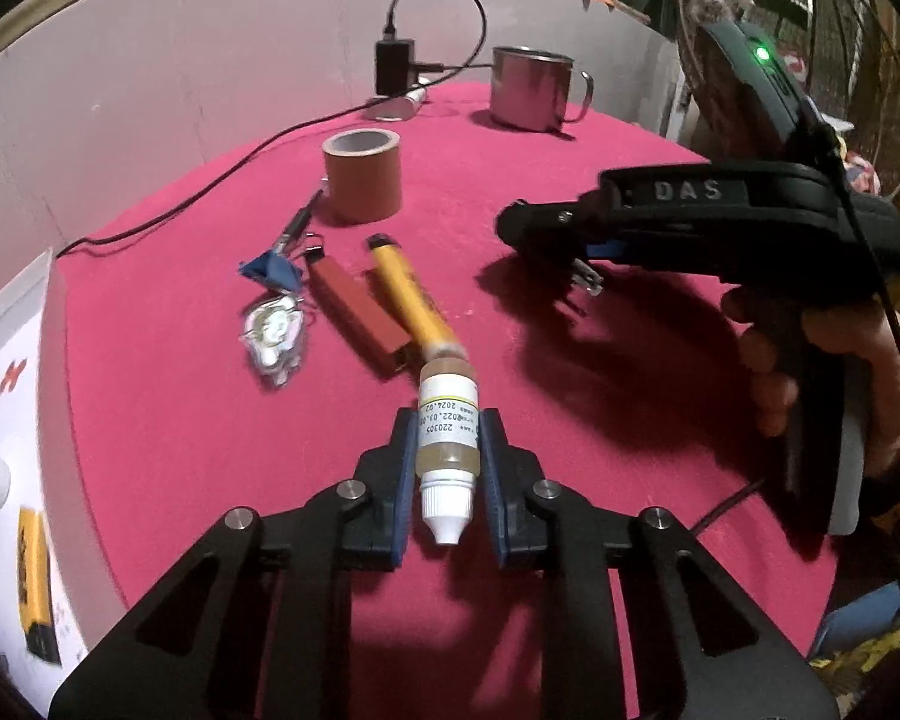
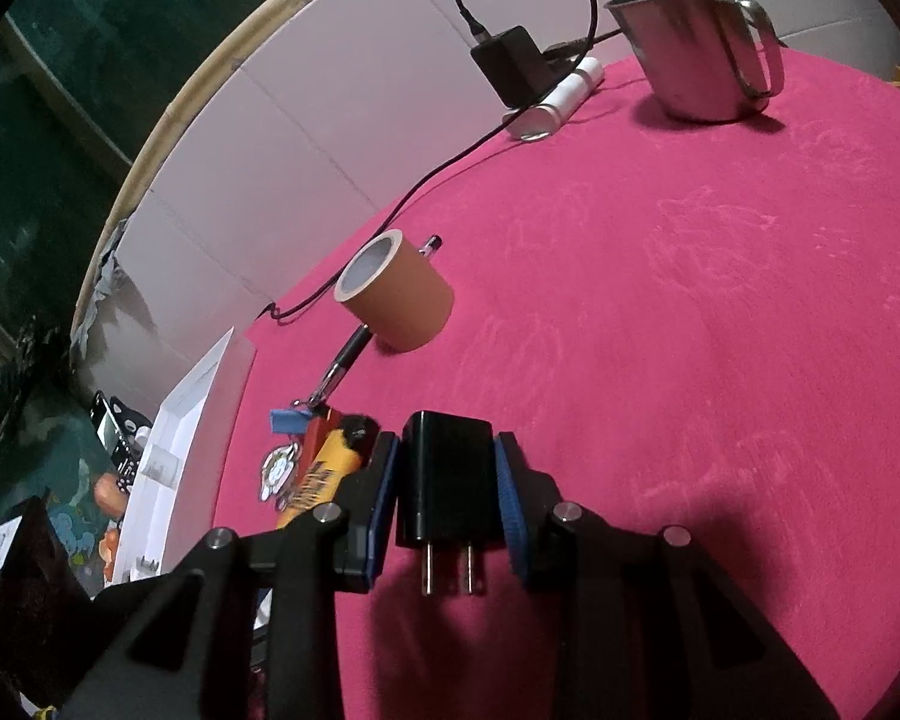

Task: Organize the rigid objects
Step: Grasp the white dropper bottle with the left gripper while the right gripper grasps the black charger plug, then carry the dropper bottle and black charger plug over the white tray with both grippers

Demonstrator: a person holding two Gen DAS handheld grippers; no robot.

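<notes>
My left gripper (image 1: 448, 420) is shut on a small dropper bottle (image 1: 447, 444) with a white cap. The cap points back toward the camera, and the bottle sits just over the pink tablecloth (image 1: 570, 420). The bottle's base nearly meets a yellow tube (image 1: 408, 294), which lies beside a red-brown block (image 1: 360, 312). My right gripper (image 2: 447, 441) is shut on a black plug adapter (image 2: 447, 480), prongs toward the camera. In the left wrist view that right gripper (image 1: 546, 240) hovers at the right, held by a hand (image 1: 774, 372).
A brown tape roll (image 1: 361, 177), pen (image 1: 297, 225), blue clip (image 1: 273, 270) and clear keychain (image 1: 273, 333) lie left of centre. A steel mug (image 1: 528, 87), a cabled black charger (image 1: 393, 66) and a white tube (image 1: 399, 105) stand by the back wall. A white box (image 1: 6, 420) borders the left edge.
</notes>
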